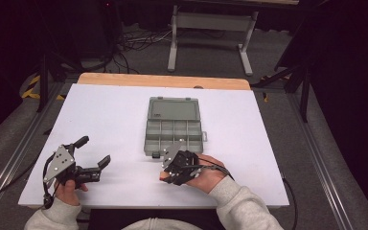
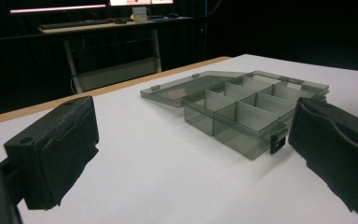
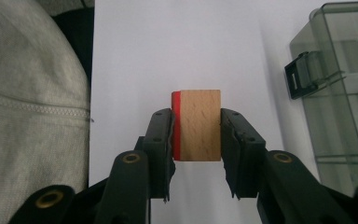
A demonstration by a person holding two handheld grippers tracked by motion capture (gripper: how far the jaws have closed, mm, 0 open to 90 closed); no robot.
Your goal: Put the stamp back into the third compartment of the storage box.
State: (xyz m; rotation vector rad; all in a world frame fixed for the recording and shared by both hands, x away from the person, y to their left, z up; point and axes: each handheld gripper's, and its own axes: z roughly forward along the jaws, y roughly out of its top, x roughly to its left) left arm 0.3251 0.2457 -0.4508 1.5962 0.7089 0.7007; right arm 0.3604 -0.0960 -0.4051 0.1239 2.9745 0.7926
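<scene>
Pale grey sleeves (image 1: pixel 242 206), black jaws, brass screws (image 3: pixel 131 158)

Compartment box (image 1: pixel 174 129) mid-table (image 1: pixel 100 115); wooden block (image 3: pixel 198 125) between right claw (image 3: pixel 196 135) jaws, just beside box.

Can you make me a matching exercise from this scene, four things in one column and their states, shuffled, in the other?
1. left gripper
2. right gripper
3. wooden block
4. compartment box

A. lid swung open, flat on the table
B. jaws spread, nothing between them
C. clamped between two black jaws, red on one side
D. shut on a block

Pairs: 1-B, 2-D, 3-C, 4-A
</scene>
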